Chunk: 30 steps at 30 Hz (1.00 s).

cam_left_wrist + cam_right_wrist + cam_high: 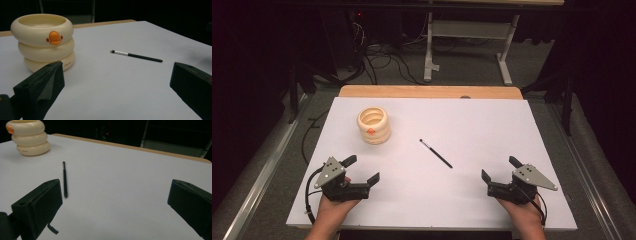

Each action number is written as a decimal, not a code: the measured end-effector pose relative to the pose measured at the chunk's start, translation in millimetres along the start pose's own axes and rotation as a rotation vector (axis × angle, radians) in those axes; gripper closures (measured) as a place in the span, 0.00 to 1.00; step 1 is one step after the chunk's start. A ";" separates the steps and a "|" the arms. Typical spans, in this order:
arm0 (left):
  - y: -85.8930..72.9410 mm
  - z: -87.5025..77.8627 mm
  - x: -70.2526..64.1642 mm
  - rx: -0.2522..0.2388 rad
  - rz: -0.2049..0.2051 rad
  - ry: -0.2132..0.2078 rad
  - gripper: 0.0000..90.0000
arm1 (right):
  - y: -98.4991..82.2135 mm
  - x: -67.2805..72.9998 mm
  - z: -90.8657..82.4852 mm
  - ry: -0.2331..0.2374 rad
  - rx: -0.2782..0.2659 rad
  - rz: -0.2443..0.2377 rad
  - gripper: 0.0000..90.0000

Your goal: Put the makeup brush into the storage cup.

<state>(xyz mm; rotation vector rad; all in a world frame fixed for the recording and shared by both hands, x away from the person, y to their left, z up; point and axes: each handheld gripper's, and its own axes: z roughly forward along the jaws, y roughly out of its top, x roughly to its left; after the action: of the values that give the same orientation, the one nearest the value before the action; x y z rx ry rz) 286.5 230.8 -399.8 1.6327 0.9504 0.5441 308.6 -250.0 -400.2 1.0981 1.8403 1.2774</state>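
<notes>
White table: duck-beak face on cup, left gripper view.

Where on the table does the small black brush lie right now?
In the high view, the brush lies flat near the middle of the white table, right of the cream duck holder.

Cream holder with orange beak, black brush with silver ferrule, white table.
</notes>
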 end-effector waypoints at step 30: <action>0.6 3.2 -3.9 -0.003 0.016 -0.002 0.00 | -3.2 -4.7 -1.0 -0.013 0.000 0.004 0.01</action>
<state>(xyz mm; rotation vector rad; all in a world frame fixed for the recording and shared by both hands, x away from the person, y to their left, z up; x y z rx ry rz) 286.9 225.7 -399.7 1.6386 0.9352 0.5540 309.0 -255.2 -402.7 1.1081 1.8288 1.2699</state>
